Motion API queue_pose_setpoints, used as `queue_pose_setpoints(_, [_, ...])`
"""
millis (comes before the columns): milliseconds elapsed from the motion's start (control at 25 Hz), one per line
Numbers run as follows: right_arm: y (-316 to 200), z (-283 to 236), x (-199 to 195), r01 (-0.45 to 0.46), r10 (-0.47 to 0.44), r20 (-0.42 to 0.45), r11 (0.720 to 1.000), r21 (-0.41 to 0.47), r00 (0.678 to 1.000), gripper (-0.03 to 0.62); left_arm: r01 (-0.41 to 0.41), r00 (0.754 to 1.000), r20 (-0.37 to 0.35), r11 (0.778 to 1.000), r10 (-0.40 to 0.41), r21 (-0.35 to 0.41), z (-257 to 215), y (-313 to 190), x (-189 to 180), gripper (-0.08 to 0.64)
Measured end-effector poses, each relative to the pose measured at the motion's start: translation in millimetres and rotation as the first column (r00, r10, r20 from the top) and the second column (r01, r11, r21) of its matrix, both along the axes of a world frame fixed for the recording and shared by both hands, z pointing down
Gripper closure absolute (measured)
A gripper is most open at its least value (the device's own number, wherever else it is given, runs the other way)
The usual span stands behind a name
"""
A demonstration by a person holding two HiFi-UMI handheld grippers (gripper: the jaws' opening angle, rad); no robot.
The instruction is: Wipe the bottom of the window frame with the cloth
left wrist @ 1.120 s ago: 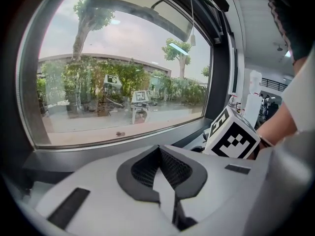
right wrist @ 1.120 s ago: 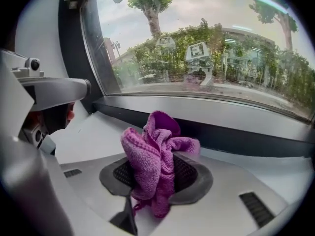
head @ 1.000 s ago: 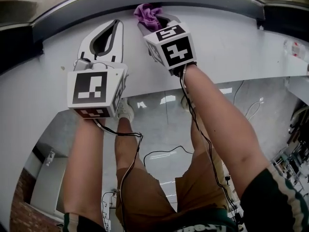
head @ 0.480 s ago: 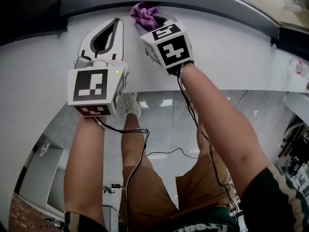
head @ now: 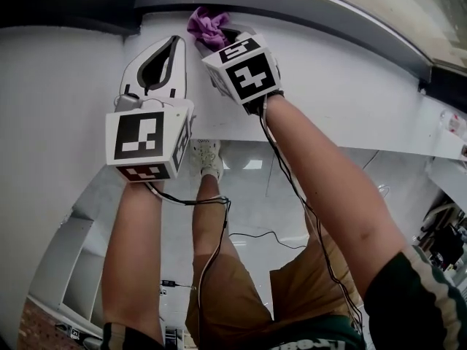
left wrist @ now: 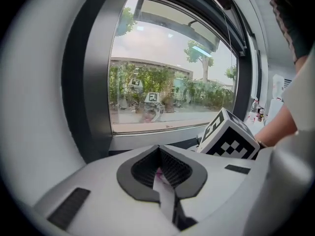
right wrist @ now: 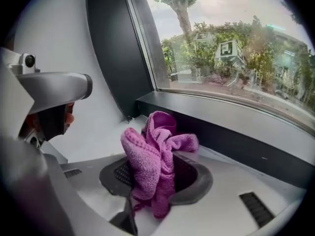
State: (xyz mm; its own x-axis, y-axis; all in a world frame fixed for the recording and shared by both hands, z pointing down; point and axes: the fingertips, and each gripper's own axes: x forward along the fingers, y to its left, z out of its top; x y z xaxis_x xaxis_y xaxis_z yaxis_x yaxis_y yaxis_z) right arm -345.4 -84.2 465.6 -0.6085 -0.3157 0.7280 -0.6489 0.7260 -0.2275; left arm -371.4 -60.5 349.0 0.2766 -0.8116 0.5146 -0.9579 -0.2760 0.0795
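Left hand-held gripper (head: 176, 42): jaws closed tip to tip with nothing clamped, lying on the white sill (head: 350, 79) with its tips pointing toward the window.
Left marker cube (head: 144, 141): at the back of that gripper, above the person's forearm.
Cloth (right wrist: 156, 154): purple and bunched, sticking up out of the right jaws just beside the left gripper's tips. It sits close against the bottom of the window frame; actual contact cannot be made out.
Right hand-held gripper (right wrist: 157, 170): clamped on the cloth, reaching over the sill toward the frame.
Right marker cube (head: 244, 70): tilted, at the person's wrist.
Window frame (right wrist: 231, 132): a dark lower rail below the glass, running along the back of the sill.
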Motion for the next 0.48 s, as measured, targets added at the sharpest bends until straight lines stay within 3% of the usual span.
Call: queue_pose_setpoints(480, [-4.9,-0.2,-78.0,0.114,-0.115,-0.027,0.993,-0.021,0.993,0.425,0.085,0.996,0.019,0.996,-0.085,-0.007,-9.4,18.5,-57.2,0.56])
